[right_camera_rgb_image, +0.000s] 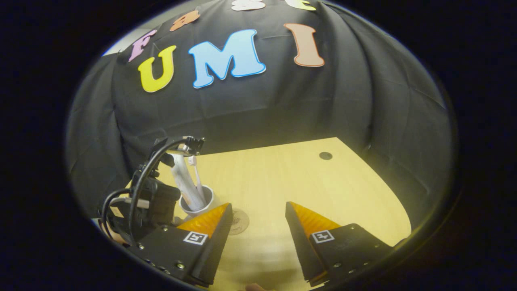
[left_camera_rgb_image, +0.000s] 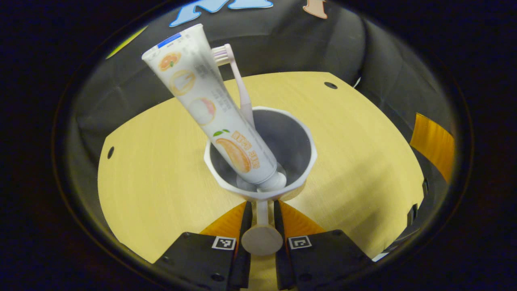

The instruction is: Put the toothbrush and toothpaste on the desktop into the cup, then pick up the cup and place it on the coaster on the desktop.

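A white cup [left_camera_rgb_image: 307,137] holds a toothpaste tube [left_camera_rgb_image: 210,105] and a pale toothbrush [left_camera_rgb_image: 238,81], both leaning to the upper left in the left gripper view. My left gripper [left_camera_rgb_image: 262,212] is shut on the cup's handle, whose round end sticks out toward the camera. In the right gripper view the cup [right_camera_rgb_image: 202,204] sits just left of a round brown coaster [right_camera_rgb_image: 239,220], with the left gripper [right_camera_rgb_image: 153,198] behind it. I cannot tell whether the cup touches the table. My right gripper [right_camera_rgb_image: 258,205] is open over the table, with nothing between its fingers.
The light wooden table [left_camera_rgb_image: 161,173] has small dark holes [left_camera_rgb_image: 330,85] [right_camera_rgb_image: 325,155] near its far edge. Black cloth walls close it in at the back and sides. A finger of the right gripper [left_camera_rgb_image: 432,141] shows at the right of the left gripper view.
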Available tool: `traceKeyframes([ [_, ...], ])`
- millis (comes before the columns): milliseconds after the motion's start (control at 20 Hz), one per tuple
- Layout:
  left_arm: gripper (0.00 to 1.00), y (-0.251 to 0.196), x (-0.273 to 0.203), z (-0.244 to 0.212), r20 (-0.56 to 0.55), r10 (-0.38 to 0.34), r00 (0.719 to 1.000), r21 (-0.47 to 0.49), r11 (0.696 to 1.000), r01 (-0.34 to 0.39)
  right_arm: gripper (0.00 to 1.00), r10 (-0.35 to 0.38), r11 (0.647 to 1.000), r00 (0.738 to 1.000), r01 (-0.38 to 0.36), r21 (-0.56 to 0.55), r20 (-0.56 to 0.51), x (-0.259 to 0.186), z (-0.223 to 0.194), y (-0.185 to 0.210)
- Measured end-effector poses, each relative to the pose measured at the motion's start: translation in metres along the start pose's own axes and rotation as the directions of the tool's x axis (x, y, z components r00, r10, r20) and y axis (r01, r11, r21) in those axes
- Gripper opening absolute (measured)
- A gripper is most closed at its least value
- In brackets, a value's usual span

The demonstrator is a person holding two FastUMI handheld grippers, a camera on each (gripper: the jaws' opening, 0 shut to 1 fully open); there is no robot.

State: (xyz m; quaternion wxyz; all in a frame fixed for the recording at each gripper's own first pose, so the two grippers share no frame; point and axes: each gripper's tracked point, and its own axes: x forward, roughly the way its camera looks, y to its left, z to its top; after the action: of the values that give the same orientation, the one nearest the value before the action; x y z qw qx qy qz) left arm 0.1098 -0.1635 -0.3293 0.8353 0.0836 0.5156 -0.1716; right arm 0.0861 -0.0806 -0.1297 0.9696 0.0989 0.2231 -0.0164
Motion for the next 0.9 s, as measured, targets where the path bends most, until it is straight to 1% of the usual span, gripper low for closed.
traceKeyframes([
  [150, 0.39, -0.012, 0.008, 0.004, -0.022, 0.006, 1.0, 0.012, 1.0, -0.006, 0.78, -0.023, 1.0, 1.0, 0.023, 0.017, -0.003, -0.003, -0.001, -0.016],
  [300, 0.39, -0.012, 0.016, 0.003, -0.045, 0.016, 0.999, 0.016, 1.0, -0.015, 0.78, -0.029, 0.999, 0.999, 0.03, 0.037, -0.013, -0.005, -0.005, -0.026],
  [350, 0.33, -0.011, 0.017, 0.002, -0.046, 0.02, 0.999, 0.016, 1.0, -0.02, 0.78, -0.031, 0.999, 0.999, 0.031, 0.039, -0.015, -0.006, -0.005, -0.029],
  [450, 0.33, -0.012, 0.02, 0.003, -0.04, 0.028, 0.999, 0.021, 0.999, -0.027, 0.78, -0.036, 0.999, 0.999, 0.036, 0.036, -0.012, -0.007, -0.004, -0.034],
  [500, 0.39, -0.014, 0.02, 0.003, -0.044, 0.029, 0.999, 0.021, 0.999, -0.028, 0.78, -0.036, 0.999, 0.999, 0.036, 0.035, -0.013, -0.008, -0.005, -0.035],
  [550, 0.39, -0.017, 0.023, 0.005, -0.042, 0.031, 0.999, 0.015, 0.999, -0.031, 0.78, -0.034, 0.999, 0.999, 0.034, 0.038, -0.016, -0.008, -0.006, -0.037],
  [600, 0.33, -0.018, 0.024, 0.004, -0.042, 0.026, 0.999, 0.008, 1.0, -0.026, 0.78, -0.033, 0.999, 0.999, 0.034, 0.041, -0.017, -0.008, -0.005, -0.037],
  [750, 0.37, -0.016, 0.024, 0.007, -0.032, 0.03, 0.999, -0.009, 1.0, -0.03, 0.78, -0.026, 0.999, 1.0, 0.027, 0.038, -0.015, -0.011, -0.005, -0.036],
  [800, 0.36, -0.016, 0.022, 0.007, -0.023, 0.027, 0.999, -0.009, 1.0, -0.027, 0.78, -0.023, 0.999, 1.0, 0.024, 0.033, -0.016, -0.011, -0.005, -0.035],
  [850, 0.43, -0.016, 0.02, 0.008, -0.011, 0.025, 1.0, -0.011, 1.0, -0.025, 0.78, -0.019, 0.999, 1.0, 0.019, 0.027, -0.018, -0.012, -0.005, -0.034],
  [900, 0.48, -0.017, 0.016, 0.01, 0.008, 0.02, 1.0, -0.02, 1.0, -0.019, 0.78, -0.015, 1.0, 1.0, 0.016, 0.02, -0.018, -0.013, -0.004, -0.032],
])
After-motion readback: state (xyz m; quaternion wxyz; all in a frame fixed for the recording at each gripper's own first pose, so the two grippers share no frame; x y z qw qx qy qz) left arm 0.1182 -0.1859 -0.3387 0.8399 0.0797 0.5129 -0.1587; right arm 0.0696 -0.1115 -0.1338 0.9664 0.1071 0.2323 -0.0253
